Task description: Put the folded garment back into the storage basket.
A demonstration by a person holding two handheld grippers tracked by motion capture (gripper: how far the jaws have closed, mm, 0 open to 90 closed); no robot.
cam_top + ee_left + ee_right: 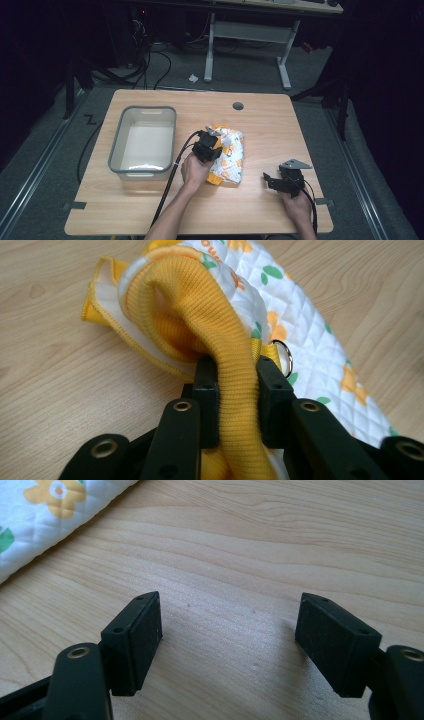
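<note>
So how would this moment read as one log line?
left gripper: shut on yellow cuff | right gripper: open above table | tub: empty

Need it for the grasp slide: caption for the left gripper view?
Left gripper jaws shut on the yellow ribbed cuff of a quilted floral garment lying on the wooden table.

I see lab or workshop room: grey carpet floor (45, 165), loose cables (150, 60) trailing, white-legged bench (250, 35) behind, dark surroundings, plain wooden table (280, 130) with grommet hole (238, 106).
</note>
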